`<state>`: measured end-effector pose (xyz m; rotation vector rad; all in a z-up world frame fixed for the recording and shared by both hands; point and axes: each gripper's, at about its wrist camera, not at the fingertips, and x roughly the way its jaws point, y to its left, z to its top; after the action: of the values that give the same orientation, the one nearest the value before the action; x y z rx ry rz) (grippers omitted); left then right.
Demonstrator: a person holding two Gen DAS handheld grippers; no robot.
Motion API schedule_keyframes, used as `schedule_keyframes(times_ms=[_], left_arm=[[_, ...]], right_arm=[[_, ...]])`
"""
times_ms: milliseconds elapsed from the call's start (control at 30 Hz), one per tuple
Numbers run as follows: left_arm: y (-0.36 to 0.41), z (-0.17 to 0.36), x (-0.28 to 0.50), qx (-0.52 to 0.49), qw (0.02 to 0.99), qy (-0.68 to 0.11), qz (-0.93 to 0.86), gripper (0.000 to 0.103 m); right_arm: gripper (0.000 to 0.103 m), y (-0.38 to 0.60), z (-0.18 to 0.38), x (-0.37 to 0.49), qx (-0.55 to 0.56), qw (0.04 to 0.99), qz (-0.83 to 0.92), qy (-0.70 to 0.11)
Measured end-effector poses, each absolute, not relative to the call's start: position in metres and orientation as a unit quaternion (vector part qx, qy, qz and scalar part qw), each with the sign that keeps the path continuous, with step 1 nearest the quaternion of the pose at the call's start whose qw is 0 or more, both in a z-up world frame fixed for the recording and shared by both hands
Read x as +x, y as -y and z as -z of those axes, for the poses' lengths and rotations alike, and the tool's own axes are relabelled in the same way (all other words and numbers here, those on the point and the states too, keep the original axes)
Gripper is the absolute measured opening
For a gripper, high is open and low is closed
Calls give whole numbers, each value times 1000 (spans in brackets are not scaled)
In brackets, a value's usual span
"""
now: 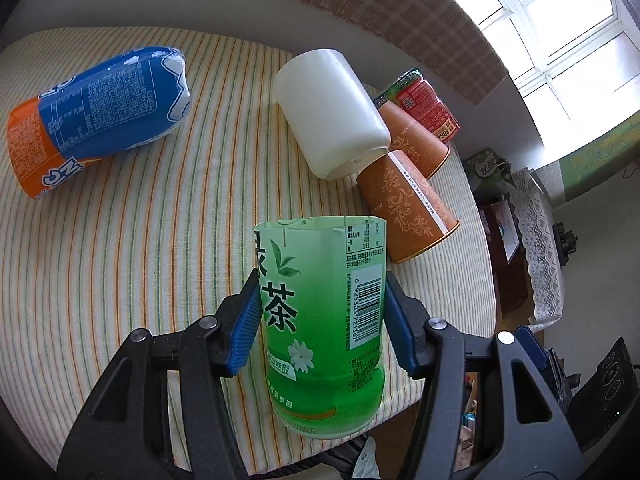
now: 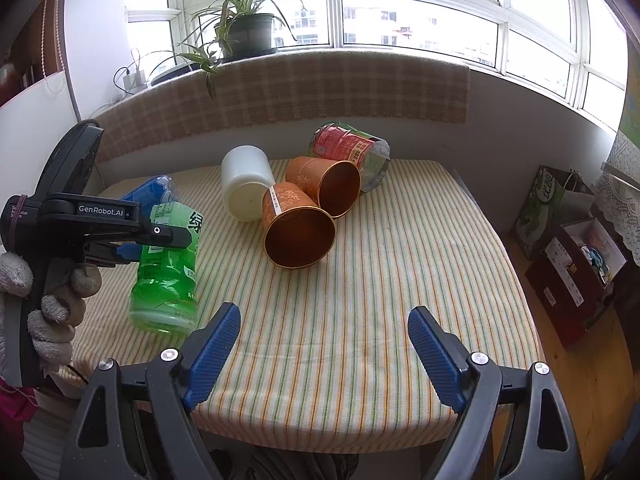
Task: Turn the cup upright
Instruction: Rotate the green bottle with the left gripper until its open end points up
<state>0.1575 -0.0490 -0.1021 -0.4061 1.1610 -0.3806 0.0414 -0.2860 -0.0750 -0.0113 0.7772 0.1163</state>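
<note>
Clamping the green tea bottle-cup mid-body, the left gripper holds thin, light, crushable plastic; the right gripper, nearer the viewer than that cup, gapes empty.

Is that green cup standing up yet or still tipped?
Nearly upright, slightly tilted: the green cup has its cut rim up and its base near the striped cloth, held between the left gripper's fingers.
</note>
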Motion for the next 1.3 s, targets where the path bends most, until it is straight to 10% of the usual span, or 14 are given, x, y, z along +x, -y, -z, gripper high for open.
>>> schedule_keyframes(times_ms=[1300], left_arm=[[102, 80, 96, 12, 922, -347, 169, 57]], right_arm=[[88, 287, 76, 36, 3, 924, -50, -378]])
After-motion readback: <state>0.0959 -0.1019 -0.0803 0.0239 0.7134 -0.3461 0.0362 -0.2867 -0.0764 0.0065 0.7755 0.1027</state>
